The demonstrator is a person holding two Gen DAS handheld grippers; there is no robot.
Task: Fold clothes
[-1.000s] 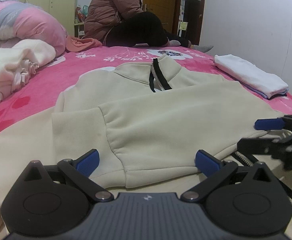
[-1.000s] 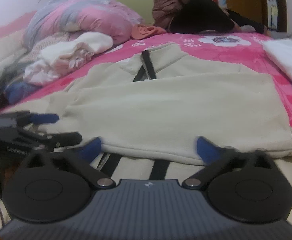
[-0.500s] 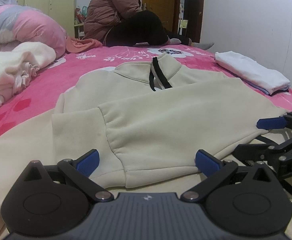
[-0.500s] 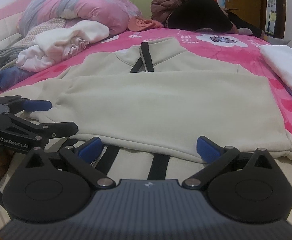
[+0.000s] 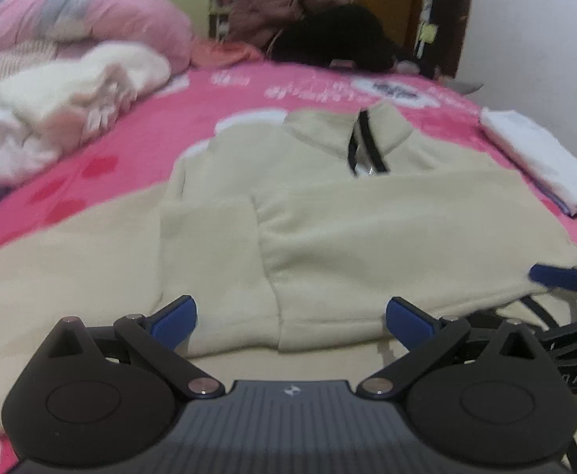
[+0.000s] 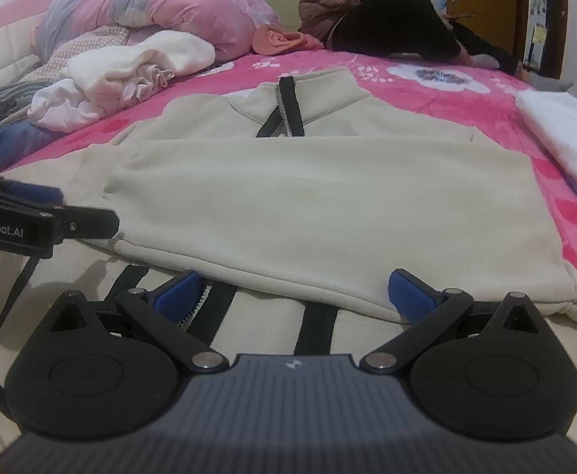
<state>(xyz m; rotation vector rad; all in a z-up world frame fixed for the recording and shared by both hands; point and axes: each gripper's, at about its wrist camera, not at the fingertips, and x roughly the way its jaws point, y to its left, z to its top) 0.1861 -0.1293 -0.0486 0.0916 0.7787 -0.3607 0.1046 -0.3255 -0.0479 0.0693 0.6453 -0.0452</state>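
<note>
A cream zip-neck sweatshirt (image 5: 367, 229) (image 6: 328, 205) lies flat on the pink bedspread, collar pointing away, both sleeves folded across its chest. My left gripper (image 5: 290, 316) is open just short of the sleeve cuffs, nothing between its blue pads. My right gripper (image 6: 294, 292) is open too, over the hem with its black stripes and zip end, below the edge of the folded sleeve. Each gripper shows at the side of the other's view: the right gripper (image 5: 557, 276), the left gripper (image 6: 40, 217).
A folded white garment (image 5: 541, 162) (image 6: 564, 130) lies at the bed's right edge. A heap of white and pink clothes (image 6: 130, 75) and a rolled quilt (image 6: 158, 12) fill the left. A person (image 6: 371, 12) in a puffy jacket sits at the far end.
The left wrist view has swung left and risen a little, blurring. The right gripper has crept forward toward the folded sleeve's edge. Both stay open; the sweatshirt has not moved.
</note>
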